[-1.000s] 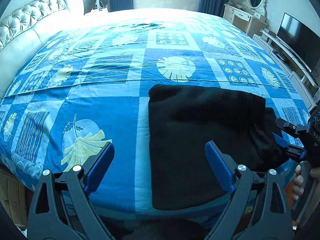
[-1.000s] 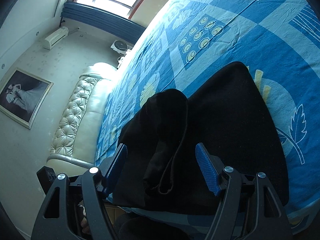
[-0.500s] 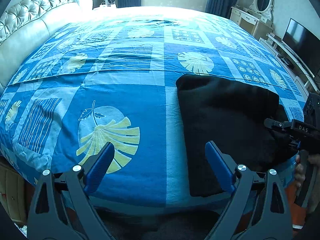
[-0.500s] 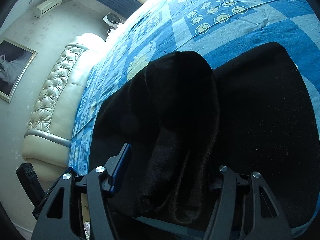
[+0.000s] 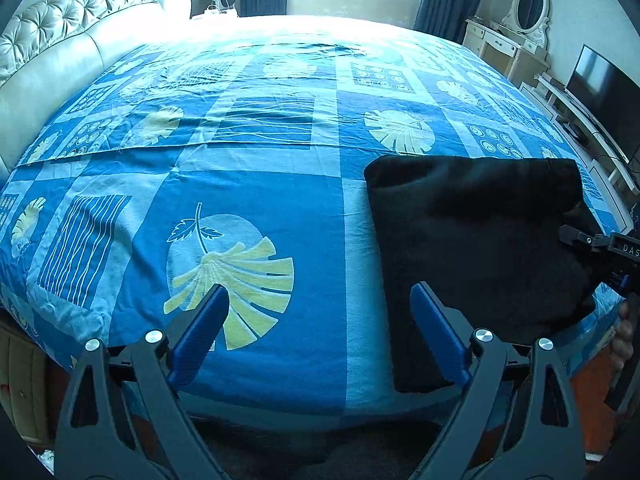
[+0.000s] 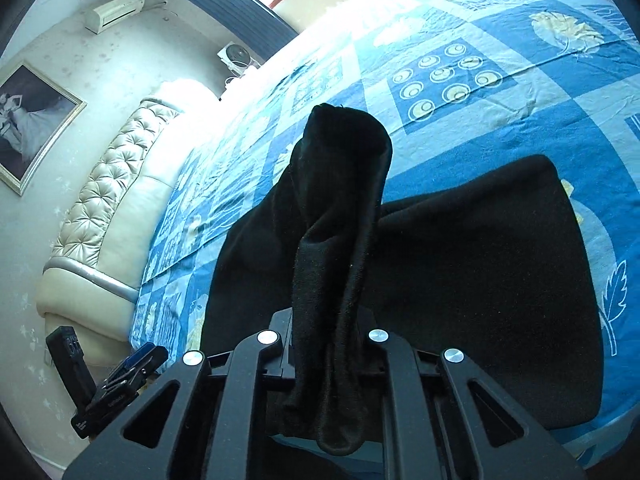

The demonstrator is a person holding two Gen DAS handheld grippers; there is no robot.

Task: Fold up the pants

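Black pants (image 5: 472,240): folded, near edge of blue patterned bedspread (image 5: 240,200). Right gripper (image 6: 324,344): closing, pinching raised fabric edge. Left gripper (image 5: 316,320): spread, empty, beside. Advised: lift gently, carry edge across, lay corners flush.

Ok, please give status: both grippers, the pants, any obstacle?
Right gripper closing on pants edge. Left gripper open, empty, over bedsheet. No obstacle.
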